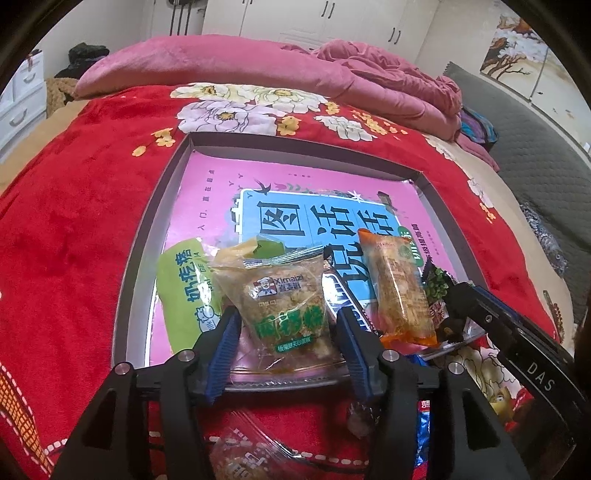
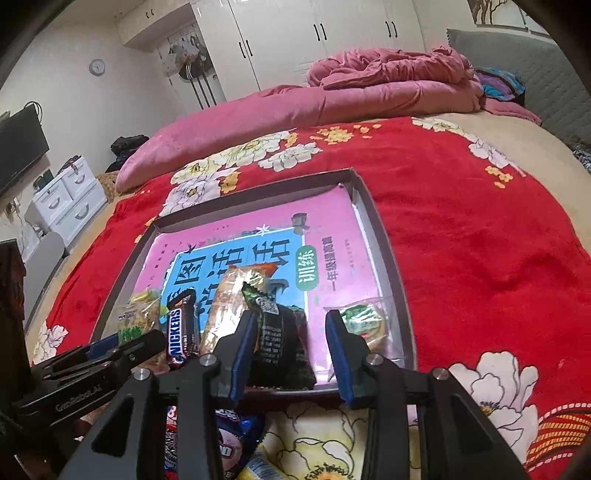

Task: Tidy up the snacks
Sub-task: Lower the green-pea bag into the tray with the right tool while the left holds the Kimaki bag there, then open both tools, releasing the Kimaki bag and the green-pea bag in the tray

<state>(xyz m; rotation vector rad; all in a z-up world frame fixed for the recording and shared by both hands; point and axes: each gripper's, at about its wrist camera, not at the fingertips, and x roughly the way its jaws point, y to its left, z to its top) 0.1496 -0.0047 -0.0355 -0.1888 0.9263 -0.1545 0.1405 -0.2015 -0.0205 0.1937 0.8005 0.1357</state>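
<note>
A: What is the surface here?

B: A bed under a red blanket (image 1: 74,221) printed with pale flowers. A shallow grey tray (image 1: 140,236) lies on it, and a pink book (image 1: 207,192) with a blue panel covers the tray floor. A rumpled pink quilt (image 1: 369,81) sits further back, in front of white wardrobes (image 2: 295,33).

A: And the rest of the room?

B: From the right wrist view, a round clock (image 2: 97,67) hangs on the wall, with a white drawer unit (image 2: 70,199) below it at the left.

A: Where are the snacks?

B: They are in a row along the near side of the tray: a green packet (image 1: 184,284), a clear cake packet (image 1: 284,306), an orange packet (image 1: 400,291) and a Snickers bar (image 2: 181,336).

A: The grippers?

B: The left gripper (image 1: 288,325) straddles the clear cake packet, jaws narrow but not pressing it. The right gripper (image 2: 291,347) has 1 pad against a dark packet (image 2: 280,343), with a gap on the other side, so it is not clamped.
</note>
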